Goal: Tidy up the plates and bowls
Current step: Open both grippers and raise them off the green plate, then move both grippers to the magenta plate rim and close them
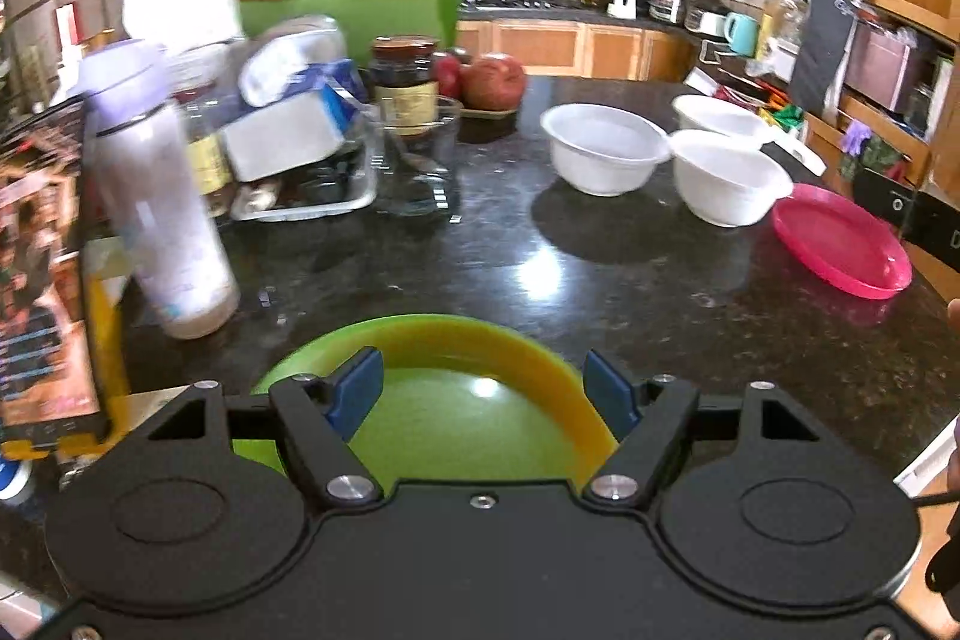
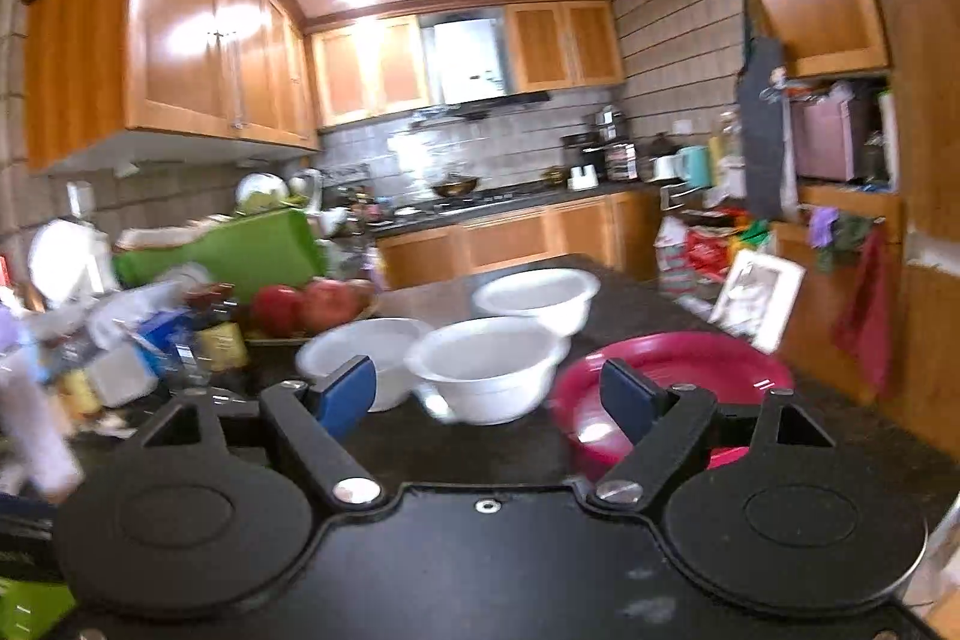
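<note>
In the left wrist view my left gripper (image 1: 483, 388) is open above a green plate (image 1: 456, 430) that lies on a yellow plate (image 1: 564, 376) at the near edge of the dark counter. Three white bowls (image 1: 603, 154) (image 1: 729, 175) (image 1: 717, 115) stand at the far right, with a pink plate (image 1: 843, 244) beside them. In the right wrist view my right gripper (image 2: 486, 394) is open and empty, just short of the pink plate (image 2: 678, 370) and the nearest white bowl (image 2: 486, 367); two more bowls (image 2: 360, 349) (image 2: 537, 295) stand behind.
A white bottle (image 1: 159, 214), a glass tray of packets (image 1: 300, 160), a dark jar (image 1: 403, 85), a glass cup (image 1: 420, 154) and apples (image 1: 492, 79) crowd the counter's left. A boxed item (image 1: 42, 280) stands at the near left. The right gripper's body (image 1: 912, 214) shows at far right.
</note>
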Tool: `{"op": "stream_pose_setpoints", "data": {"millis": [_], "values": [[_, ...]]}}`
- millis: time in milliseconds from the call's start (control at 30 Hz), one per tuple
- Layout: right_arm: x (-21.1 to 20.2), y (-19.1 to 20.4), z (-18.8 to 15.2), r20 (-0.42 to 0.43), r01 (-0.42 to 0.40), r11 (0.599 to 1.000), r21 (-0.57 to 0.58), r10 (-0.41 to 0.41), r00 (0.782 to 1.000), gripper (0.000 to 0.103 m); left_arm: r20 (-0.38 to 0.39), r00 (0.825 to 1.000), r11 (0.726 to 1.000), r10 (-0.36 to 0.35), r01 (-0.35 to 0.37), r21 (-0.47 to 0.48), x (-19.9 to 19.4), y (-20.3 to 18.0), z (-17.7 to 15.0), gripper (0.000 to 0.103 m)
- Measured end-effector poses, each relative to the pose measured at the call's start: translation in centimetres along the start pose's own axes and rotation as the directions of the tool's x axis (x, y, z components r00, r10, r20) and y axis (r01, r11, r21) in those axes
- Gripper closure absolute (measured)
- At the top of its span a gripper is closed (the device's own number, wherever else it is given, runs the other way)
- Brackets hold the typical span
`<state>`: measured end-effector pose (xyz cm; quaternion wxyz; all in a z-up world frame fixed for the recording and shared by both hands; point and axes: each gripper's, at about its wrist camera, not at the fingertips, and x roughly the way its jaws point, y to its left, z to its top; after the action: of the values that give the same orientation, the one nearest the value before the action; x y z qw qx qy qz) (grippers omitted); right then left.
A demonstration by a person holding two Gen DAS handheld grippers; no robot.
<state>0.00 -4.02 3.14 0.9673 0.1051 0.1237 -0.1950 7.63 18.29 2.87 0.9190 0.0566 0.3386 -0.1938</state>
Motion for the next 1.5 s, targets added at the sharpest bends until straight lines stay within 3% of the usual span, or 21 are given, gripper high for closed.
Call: {"op": "stream_pose_setpoints", "data": {"millis": [267,500,667,1033,1100,1233,1333,1500], "values": [[1.3,-7.4,1.6,0.015,0.033,0.994,-0.107,-0.032,0.999,0.022,-0.014,1.0,1.0,-0.023,0.023,0.007,2.5,-5.9,2.0,0.028],[3.9,-16.3,4.2,-0.065,-0.069,0.992,-0.107,0.062,0.996,0.03,-0.05,0.998,0.999,-0.034,0.033,-0.016,5.8,-12.9,3.9,0.03],[6.0,-21.2,5.3,-0.067,-0.112,0.986,-0.122,0.104,0.992,0.03,-0.074,0.997,0.999,-0.035,0.032,-0.043,8.2,-17.1,5.0,0.031],[10.9,-25.2,7.1,-0.058,-0.227,0.942,-0.246,0.219,0.974,0.03,-0.091,0.996,0.994,0.022,-0.031,-0.101,12.0,-23.2,6.3,0.033],[11.9,-25.6,7.5,-0.109,-0.27,0.931,-0.245,0.25,0.962,0.03,-0.098,0.995,0.993,0.031,-0.042,-0.108,12.6,-23.7,6.7,0.033],[14.4,-25.8,7.8,-0.252,-0.399,0.895,-0.198,0.347,0.904,0.033,-0.117,0.992,0.991,0.046,-0.06,-0.116,13.5,-24.8,7.0,0.033],[15.5,-25.4,7.2,-0.298,-0.422,0.883,-0.205,0.355,0.886,0.037,-0.13,0.99,0.989,0.061,-0.077,-0.122,14.1,-25.2,7.1,0.033],[17.7,-24.6,6.1,-0.375,-0.454,0.869,-0.197,0.361,0.854,0.061,-0.15,0.984,0.985,0.097,-0.116,-0.127,14.8,-25.8,7.2,0.033]]}}
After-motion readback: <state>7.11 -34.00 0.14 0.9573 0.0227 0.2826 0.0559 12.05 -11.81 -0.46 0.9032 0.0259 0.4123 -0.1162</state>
